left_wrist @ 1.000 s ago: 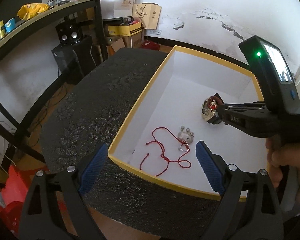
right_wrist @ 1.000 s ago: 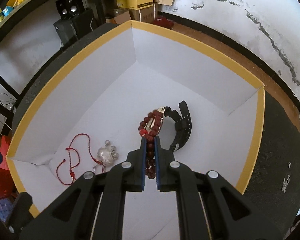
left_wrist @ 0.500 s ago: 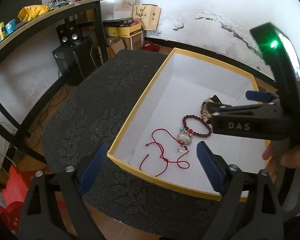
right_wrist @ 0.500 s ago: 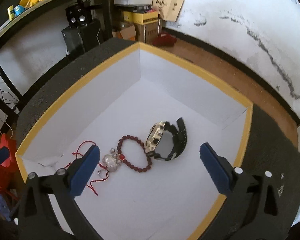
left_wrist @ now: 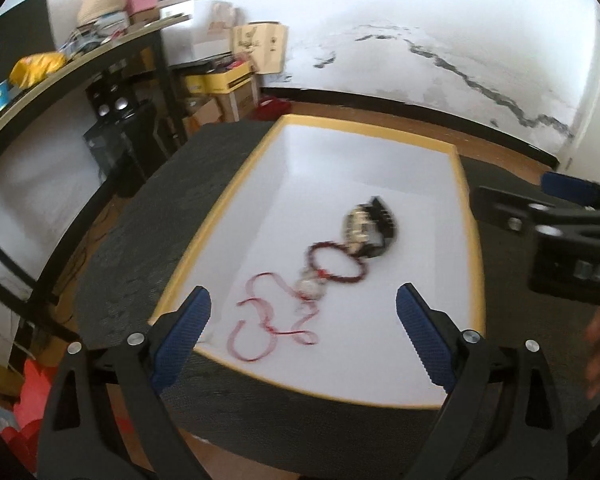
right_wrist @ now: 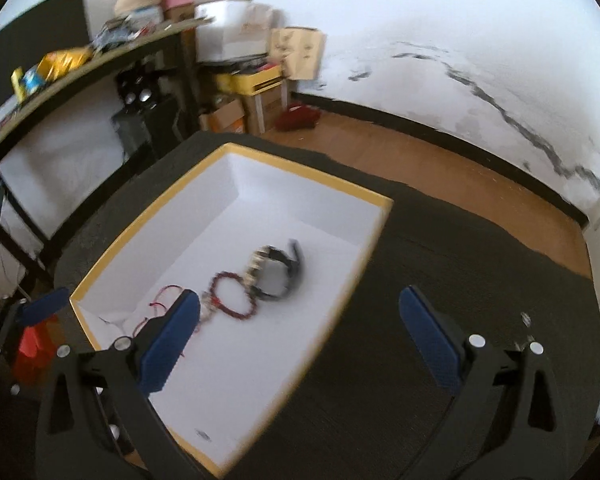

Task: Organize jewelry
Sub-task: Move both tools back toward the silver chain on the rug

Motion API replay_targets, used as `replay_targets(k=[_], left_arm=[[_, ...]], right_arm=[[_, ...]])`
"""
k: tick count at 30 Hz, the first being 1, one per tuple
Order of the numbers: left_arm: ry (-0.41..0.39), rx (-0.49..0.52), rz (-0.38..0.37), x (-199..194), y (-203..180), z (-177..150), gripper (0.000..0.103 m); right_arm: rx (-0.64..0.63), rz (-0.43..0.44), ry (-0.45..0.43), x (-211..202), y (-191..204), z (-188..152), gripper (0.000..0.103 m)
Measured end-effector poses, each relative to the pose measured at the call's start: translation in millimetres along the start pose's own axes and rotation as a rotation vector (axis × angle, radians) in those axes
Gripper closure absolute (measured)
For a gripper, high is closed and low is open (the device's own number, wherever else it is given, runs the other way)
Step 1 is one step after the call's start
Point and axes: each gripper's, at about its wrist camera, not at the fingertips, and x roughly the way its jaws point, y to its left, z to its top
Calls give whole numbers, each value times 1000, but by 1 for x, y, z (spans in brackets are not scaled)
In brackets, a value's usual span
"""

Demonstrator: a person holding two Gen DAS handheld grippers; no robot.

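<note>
A white box with a yellow rim [left_wrist: 216, 216] [right_wrist: 148, 222] sits on the dark table. Inside lie a black and gold watch [left_wrist: 366, 226] [right_wrist: 278, 266], a red bead bracelet [left_wrist: 338, 262] [right_wrist: 232, 296] and a red cord with a silver charm [left_wrist: 272, 320] [right_wrist: 160, 304], all in a row. My left gripper [left_wrist: 302, 340] hangs open above the box's near edge, holding nothing. My right gripper [right_wrist: 300, 344] is open and empty, raised over the box's right rim. In the left wrist view the right gripper [left_wrist: 548, 208] shows at the right edge.
The dark patterned table [right_wrist: 440, 248] spreads right of the box. A black shelf unit [left_wrist: 100, 60] with clutter stands at the left. Cardboard boxes [right_wrist: 256, 92] sit on the wooden floor by the cracked white wall [right_wrist: 460, 80].
The right gripper opened and let the red bead bracelet drop beside the watch, then pulled up and back to the right. The left gripper drew back and rose a little.
</note>
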Motion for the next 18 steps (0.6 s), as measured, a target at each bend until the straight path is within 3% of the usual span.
replay_targets(k=[10, 18], left_arm=[[-10, 105, -126, 1, -121, 9, 12], [7, 211, -222, 18, -231, 6, 12]], right_arm=[[152, -171, -49, -80, -156, -81, 7], [288, -260, -26, -97, -252, -141, 7]])
